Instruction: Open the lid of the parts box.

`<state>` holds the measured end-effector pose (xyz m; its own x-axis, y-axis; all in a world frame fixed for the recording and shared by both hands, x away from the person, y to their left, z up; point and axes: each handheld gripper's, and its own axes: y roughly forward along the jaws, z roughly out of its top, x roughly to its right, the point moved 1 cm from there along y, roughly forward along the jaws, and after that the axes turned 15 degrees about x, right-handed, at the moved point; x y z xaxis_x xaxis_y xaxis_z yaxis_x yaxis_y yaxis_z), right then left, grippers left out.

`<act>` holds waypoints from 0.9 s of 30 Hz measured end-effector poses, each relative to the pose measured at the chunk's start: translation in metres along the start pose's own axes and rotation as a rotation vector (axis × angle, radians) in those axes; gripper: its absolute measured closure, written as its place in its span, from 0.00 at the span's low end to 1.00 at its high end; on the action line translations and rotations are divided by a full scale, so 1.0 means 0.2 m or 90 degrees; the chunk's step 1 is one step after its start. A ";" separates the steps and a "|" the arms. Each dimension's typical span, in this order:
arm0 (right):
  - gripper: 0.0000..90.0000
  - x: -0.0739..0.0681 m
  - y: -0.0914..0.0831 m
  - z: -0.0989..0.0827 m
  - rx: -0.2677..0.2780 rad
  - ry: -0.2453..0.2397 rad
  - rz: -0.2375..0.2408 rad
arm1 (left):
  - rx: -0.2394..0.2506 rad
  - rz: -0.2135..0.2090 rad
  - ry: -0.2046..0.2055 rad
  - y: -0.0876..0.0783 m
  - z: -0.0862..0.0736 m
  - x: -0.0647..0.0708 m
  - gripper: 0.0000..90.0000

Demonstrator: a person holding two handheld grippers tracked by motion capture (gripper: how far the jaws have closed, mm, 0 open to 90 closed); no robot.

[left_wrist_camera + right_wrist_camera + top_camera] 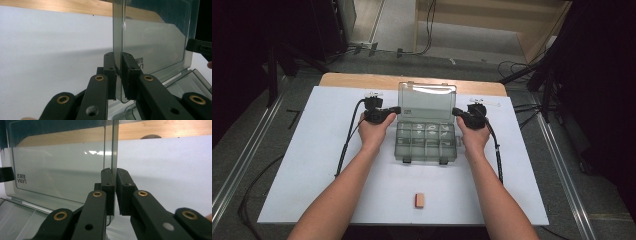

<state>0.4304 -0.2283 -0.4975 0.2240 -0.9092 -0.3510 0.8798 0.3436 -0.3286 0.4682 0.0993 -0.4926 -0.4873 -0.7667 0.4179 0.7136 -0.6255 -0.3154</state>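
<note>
Holding the see-through lid [427, 101] of a plastic compartment box [426, 142], the two grippers stand one at each side of it. The left gripper [119, 75] has its jaws closed on the lid's left edge, and the clear plastic sits pinched between the two black pads. The right gripper [115, 192] has its jaws closed on the lid's right edge in the same way. The lid stands almost straight up at the back of the box. The box sits open in the middle of the white counter [312, 150], with two rows of small compartments and two latches on its near side. A hand is wrapped around each gripper, and a black cable trails back from each one along the counter. A small tan block [420, 200] lies alone near the front edge of the counter, well apart from the box.
</note>
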 end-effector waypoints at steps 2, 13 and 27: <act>0.93 0.00 0.00 0.00 -0.001 0.001 0.001 | -0.001 -0.002 -0.001 0.00 0.00 -0.01 0.92; 0.93 0.02 0.02 -0.01 -0.006 0.011 0.005 | -0.003 -0.001 -0.024 0.01 -0.01 -0.02 0.92; 0.92 0.04 0.03 -0.01 -0.015 0.047 0.014 | -0.016 0.003 -0.038 0.02 -0.01 -0.03 0.91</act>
<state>0.4373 -0.2334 -0.5048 0.2109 -0.8818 -0.4219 0.8650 0.3694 -0.3397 0.4736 0.1016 -0.4983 -0.4519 -0.7605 0.4663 0.7032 -0.6253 -0.3383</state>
